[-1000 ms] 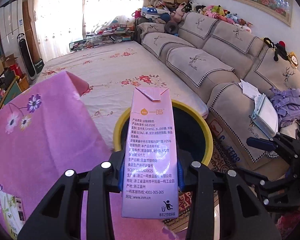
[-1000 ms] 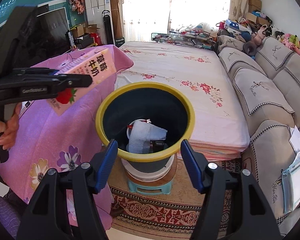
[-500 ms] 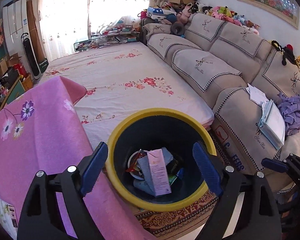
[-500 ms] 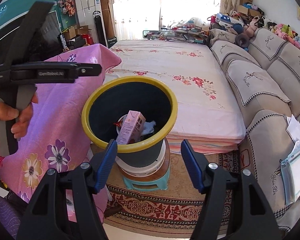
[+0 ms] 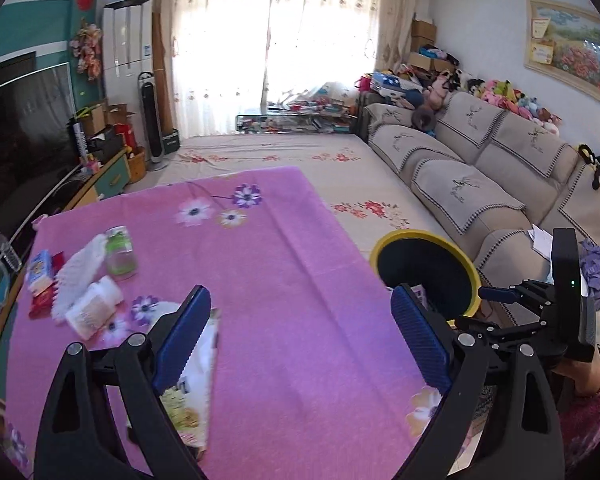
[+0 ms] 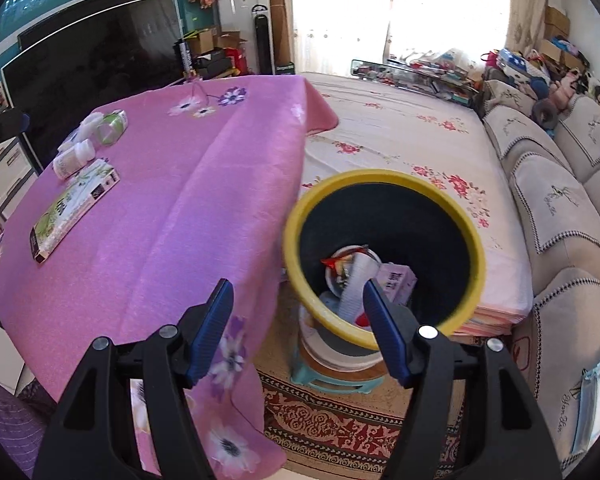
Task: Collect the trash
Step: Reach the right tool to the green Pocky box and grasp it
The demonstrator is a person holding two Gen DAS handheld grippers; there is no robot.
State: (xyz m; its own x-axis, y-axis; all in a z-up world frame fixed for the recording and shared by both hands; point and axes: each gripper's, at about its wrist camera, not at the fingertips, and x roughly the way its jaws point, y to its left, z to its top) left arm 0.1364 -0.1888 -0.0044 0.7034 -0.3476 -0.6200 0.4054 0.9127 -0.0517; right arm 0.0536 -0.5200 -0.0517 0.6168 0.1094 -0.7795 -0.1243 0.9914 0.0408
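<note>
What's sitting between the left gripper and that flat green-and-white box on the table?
Nothing visible. The left gripper is open above the pink tablecloth, and the flat box lies directly under its left finger, uncovered; the white bottle lies farther left.

I see strong daylight pouring through the curtains [image 5: 268,52], blown out to white. Motion blur smears the box [image 5: 192,380] by my left fingers. Fisheye bending curves both views, with dark corners.
</note>
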